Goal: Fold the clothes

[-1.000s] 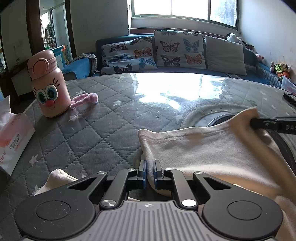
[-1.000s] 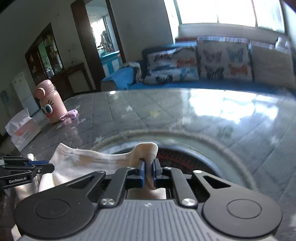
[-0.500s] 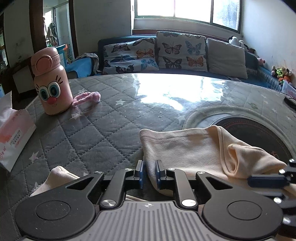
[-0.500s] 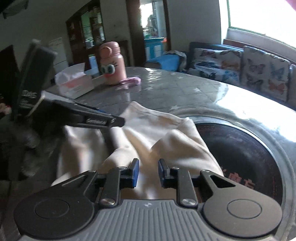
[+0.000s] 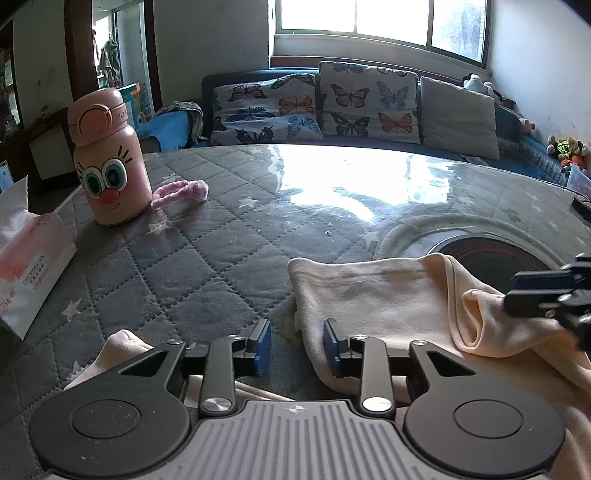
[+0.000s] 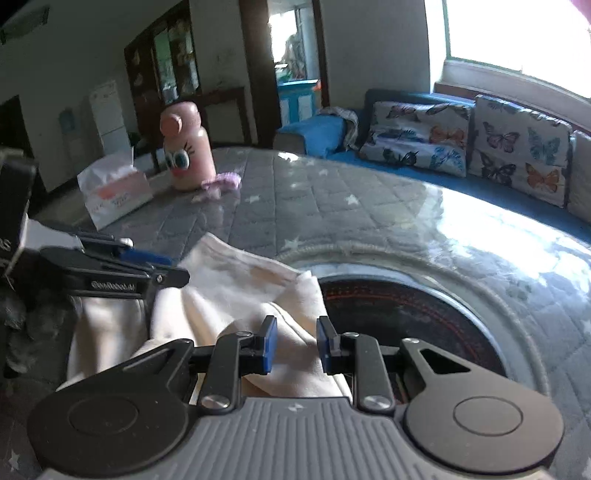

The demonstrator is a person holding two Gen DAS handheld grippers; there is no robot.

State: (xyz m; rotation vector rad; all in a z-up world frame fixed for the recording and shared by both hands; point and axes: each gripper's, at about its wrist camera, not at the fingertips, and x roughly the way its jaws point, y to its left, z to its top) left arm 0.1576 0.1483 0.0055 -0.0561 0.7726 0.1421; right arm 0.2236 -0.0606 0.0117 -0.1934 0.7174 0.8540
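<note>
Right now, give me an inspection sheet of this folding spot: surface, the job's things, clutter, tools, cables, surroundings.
Surface: grey quilted table cover with stars, round dark plate set into it.
Job's things: cream garment lying folded over on the cover, rumpled at its right side.
Clutter: pink bottle with a cartoon face, pink fuzzy strap beside it, tissue pack.
Tools: left tool opening, garment edge between its fingers, not pinched; right tool open above the garment.
Cables: nothing seen.
Surroundings: sofa with butterfly cushions, window, doorway.

one garment (image 5: 373,291), one bottle (image 5: 109,162), one tissue box (image 5: 27,266), three cushions (image 5: 364,103)
</note>
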